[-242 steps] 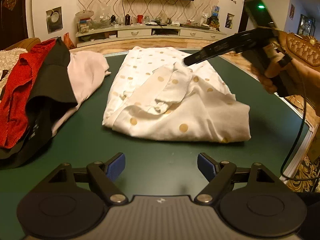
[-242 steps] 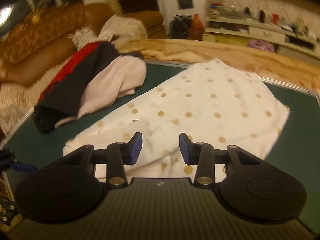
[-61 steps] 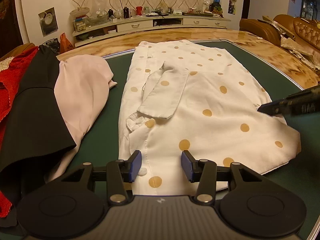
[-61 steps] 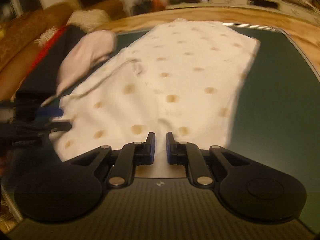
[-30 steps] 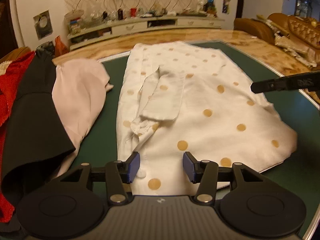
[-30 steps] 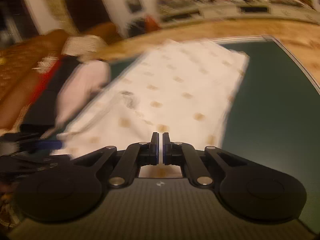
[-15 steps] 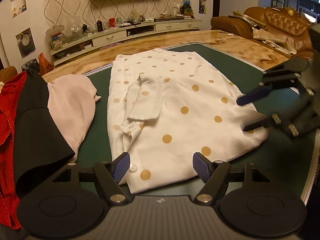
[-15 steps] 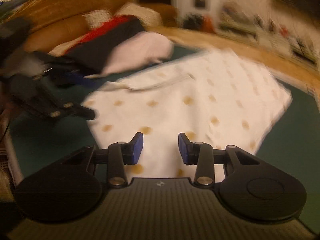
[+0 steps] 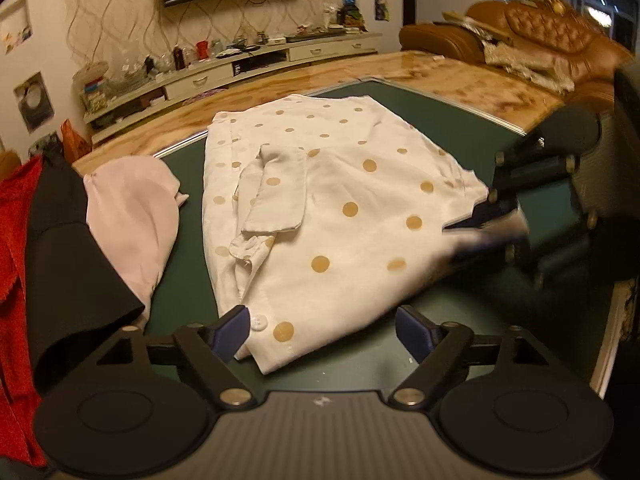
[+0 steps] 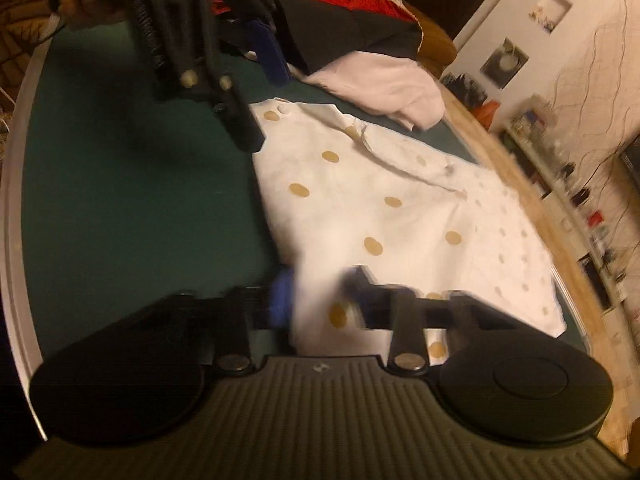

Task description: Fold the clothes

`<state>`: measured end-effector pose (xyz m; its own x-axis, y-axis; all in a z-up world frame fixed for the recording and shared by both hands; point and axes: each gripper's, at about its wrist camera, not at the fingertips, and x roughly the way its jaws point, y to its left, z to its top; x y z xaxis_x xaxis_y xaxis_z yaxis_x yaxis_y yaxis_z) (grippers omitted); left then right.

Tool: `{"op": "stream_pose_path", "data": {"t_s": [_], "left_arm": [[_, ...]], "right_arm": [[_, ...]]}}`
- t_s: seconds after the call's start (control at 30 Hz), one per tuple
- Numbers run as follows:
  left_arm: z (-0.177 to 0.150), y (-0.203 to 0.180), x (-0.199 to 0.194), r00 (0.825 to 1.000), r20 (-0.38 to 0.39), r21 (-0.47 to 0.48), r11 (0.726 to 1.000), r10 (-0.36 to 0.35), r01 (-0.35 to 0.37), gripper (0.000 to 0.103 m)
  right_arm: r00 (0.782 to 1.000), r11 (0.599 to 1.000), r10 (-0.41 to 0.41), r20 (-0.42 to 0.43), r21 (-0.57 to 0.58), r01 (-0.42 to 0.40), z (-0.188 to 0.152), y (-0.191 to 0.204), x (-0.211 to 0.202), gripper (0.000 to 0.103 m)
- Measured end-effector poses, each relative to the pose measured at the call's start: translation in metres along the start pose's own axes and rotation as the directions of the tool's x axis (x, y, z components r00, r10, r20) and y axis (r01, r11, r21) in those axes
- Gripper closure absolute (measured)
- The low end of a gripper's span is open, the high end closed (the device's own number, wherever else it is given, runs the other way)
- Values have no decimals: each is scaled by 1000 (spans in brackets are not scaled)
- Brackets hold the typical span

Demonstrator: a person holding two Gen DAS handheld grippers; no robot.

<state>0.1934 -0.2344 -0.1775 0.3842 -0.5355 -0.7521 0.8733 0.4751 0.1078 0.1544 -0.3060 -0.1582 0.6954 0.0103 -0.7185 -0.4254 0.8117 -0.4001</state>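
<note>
A white shirt with gold dots (image 9: 340, 200) lies flat on the green table (image 9: 188, 276), one sleeve folded over its front. My left gripper (image 9: 322, 332) hovers at the shirt's near corner. Its jaws are opening wide and press on nothing. In the right wrist view the shirt (image 10: 400, 220) stretches away from my right gripper (image 10: 320, 292), which is blurred. The jaws are closing, with the shirt's edge between the pads, which still stand apart. In the left wrist view the right gripper (image 9: 484, 230) sits at the shirt's right corner. The left gripper (image 10: 260, 92) shows at the top of the right wrist view.
A pile of a pink garment (image 9: 132, 208), a black one (image 9: 68, 248) and a red one (image 9: 16, 240) lies left of the shirt. The table's pale rim (image 9: 610, 344) runs close on the right. Beyond it are a leather sofa (image 9: 552, 32) and a TV cabinet (image 9: 240, 68).
My left gripper's jaws spread wider. The right gripper, shut a second ago, opened, rolled over and swung to the shirt's right corner, where its pads now straddle the edge.
</note>
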Motion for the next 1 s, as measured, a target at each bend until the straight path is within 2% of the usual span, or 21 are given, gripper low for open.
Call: {"op": "stream_pose_path", "data": {"t_s": [0.1,0.23,0.3,0.33,0.37,0.43,0.47,0.5,0.53,0.57,0.63,0.67,0.73,0.83,1.0], "left_arm": [[5,-12,9,999,1,115,992,52,-52,17],[13,-22,26,991,20,251,958,134,-135,18],[17,-22,37,990,13,303,943,143,-140,30],[18,-22,42,989,8,328,934,145,-140,51],[20,-22,48,989,4,352,925,148,-140,76],[22,-21,55,990,1,385,914,142,-132,87],[24,-18,55,992,-1,374,920,124,-115,93],[25,-15,55,994,-6,360,928,105,-96,94],[26,-12,54,996,-6,342,936,89,-81,96],[28,-8,52,997,-8,322,944,74,-67,97],[30,-2,48,999,-14,286,958,45,-40,97],[31,0,46,999,-15,274,961,37,-32,97],[34,4,43,1000,-13,248,968,23,-19,97],[37,8,39,1000,-8,206,979,7,-5,98],[42,10,31,1000,13,183,983,-6,4,98]], "right_arm": [[1000,998,29,6,59,-30,7,-17,-6,88],[996,984,84,16,156,-85,14,-44,-18,88],[995,975,100,23,196,-102,14,-55,-24,88],[994,971,107,25,214,-110,14,-59,-26,88],[993,965,114,28,233,-117,13,-64,-28,88],[992,956,118,35,266,-123,11,-70,-30,88],[992,954,118,39,272,-124,9,-70,-32,88],[992,952,116,48,279,-125,6,-70,-33,88],[992,950,115,54,285,-126,4,-69,-34,80],[994,954,97,59,278,-109,2,-65,-36,63],[996,969,49,80,239,-67,0,-54,-41,42],[995,978,22,98,206,-42,-1,-47,-43,35],[994,988,3,108,151,-19,-2,-32,-43,29],[995,996,-34,90,80,27,1,-8,-32,29],[981,984,-181,71,7,181,4,23,-14,29]]}}
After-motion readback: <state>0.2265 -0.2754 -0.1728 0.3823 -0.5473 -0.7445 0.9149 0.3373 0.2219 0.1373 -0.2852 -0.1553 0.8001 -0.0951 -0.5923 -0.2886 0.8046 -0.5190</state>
